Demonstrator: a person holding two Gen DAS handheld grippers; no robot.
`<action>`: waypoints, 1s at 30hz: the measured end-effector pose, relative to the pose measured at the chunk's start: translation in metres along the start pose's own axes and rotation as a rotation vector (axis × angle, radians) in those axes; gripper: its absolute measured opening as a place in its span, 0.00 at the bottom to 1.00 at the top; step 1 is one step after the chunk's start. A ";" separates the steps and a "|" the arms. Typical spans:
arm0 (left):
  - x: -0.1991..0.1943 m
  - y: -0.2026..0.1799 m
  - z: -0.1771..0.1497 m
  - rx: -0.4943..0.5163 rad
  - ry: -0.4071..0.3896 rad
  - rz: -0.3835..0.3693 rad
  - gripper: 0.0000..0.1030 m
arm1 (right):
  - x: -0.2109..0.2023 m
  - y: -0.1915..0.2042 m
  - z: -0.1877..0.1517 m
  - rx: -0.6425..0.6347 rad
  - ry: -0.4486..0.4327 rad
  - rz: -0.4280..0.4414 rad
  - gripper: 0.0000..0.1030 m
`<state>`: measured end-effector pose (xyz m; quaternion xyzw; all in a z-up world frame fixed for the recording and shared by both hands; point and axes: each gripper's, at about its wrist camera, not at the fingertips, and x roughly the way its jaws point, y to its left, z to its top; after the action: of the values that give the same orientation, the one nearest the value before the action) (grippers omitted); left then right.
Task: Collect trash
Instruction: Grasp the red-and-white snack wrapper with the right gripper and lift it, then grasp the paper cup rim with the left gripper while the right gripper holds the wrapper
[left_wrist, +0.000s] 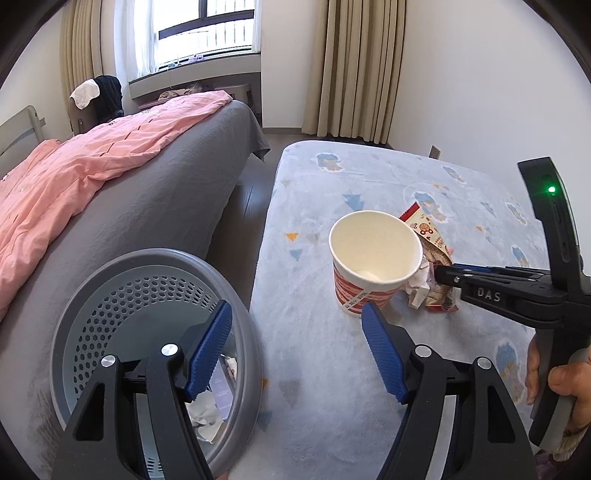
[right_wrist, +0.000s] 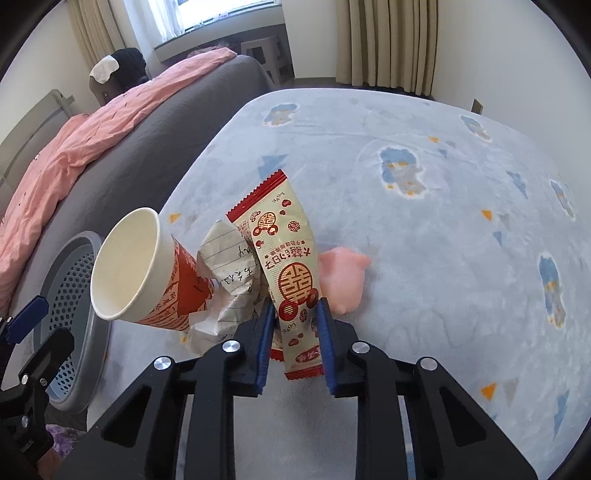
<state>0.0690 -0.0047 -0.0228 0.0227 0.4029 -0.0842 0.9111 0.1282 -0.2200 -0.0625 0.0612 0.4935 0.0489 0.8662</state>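
Left wrist view: left gripper spread wide, holding nothing, poised between grey perforated trash basket at near left and red-patterned paper cup standing on pale blue rug just beyond right fingertip. Right gripper reaching in from right, at wrapper behind cup.

Right wrist view: right gripper clamped across lower part of red-and-cream snack wrapper, long axis running away from claw. Crumpled lined paper touching wrapper's left side, cup further left, pink toy just right. Basket well left: probably next a leftward carry.
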 end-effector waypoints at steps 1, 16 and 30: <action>0.001 0.000 0.000 -0.002 0.000 0.000 0.68 | -0.003 -0.002 -0.001 0.010 -0.004 0.006 0.19; 0.009 -0.021 0.000 0.016 -0.005 -0.049 0.68 | -0.052 -0.047 -0.003 0.160 -0.110 0.042 0.17; 0.033 -0.051 0.004 0.033 -0.025 -0.062 0.68 | -0.065 -0.069 -0.007 0.213 -0.122 0.065 0.17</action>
<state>0.0855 -0.0602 -0.0431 0.0240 0.3907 -0.1194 0.9124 0.0903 -0.2967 -0.0216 0.1717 0.4401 0.0206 0.8812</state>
